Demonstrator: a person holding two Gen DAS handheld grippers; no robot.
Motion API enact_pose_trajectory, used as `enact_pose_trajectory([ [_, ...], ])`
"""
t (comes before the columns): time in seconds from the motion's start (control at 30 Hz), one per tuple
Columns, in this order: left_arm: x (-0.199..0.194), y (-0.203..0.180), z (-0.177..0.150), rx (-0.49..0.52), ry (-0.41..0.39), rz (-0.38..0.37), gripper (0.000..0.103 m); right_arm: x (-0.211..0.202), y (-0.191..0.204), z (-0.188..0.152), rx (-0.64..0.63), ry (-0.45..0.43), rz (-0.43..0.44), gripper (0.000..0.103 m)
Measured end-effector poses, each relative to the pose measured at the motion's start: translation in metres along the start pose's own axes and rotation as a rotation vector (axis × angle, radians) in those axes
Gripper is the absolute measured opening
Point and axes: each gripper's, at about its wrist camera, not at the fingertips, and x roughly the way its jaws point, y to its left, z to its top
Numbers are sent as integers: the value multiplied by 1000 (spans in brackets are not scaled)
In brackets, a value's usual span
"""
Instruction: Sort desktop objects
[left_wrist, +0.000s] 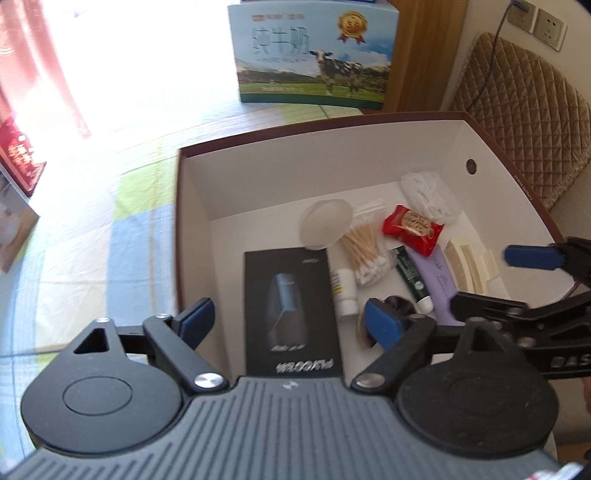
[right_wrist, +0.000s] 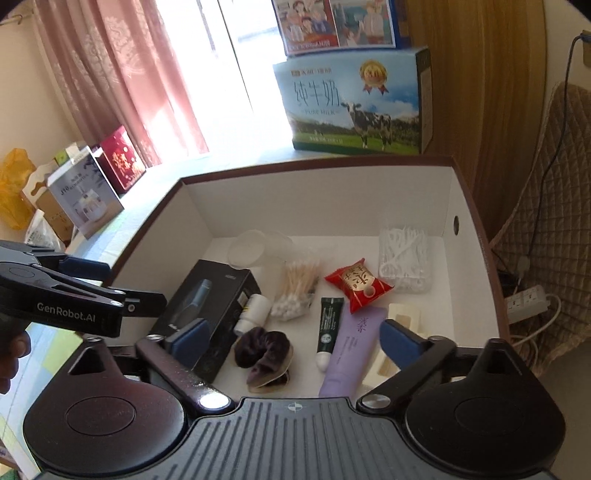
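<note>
Both tools hang wide open and empty above the box (right_wrist: 458, 206): left tool (left_wrist: 291, 317), right tool (right_wrist: 291, 339). The scrunchie (right_wrist: 264, 354) lies on its floor (soft, light, squashy); pinch across its bunched middle.

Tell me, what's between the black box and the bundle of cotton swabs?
A small white bottle lies between the black box and cotton swabs, clearest in the right wrist view.

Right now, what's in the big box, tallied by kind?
Tubes: 2, green tube, purple tube
Boxed razor: 1
Cotton swab bag: 1
Floss pick pack: 1
Red snack packet: 1
Small white bottle: 1
Scrunchie: 1
Total: 8
</note>
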Motion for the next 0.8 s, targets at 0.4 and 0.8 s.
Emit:
enact_pose_trajectory([
  [0.4,-49,20,-36,-26,-85,54,98,-38,17,-24,35,-21,-99,101],
  [0.8,-102,28,-81,-17,-141,68,101,-81,55,-57,57,-60,-149,101],
])
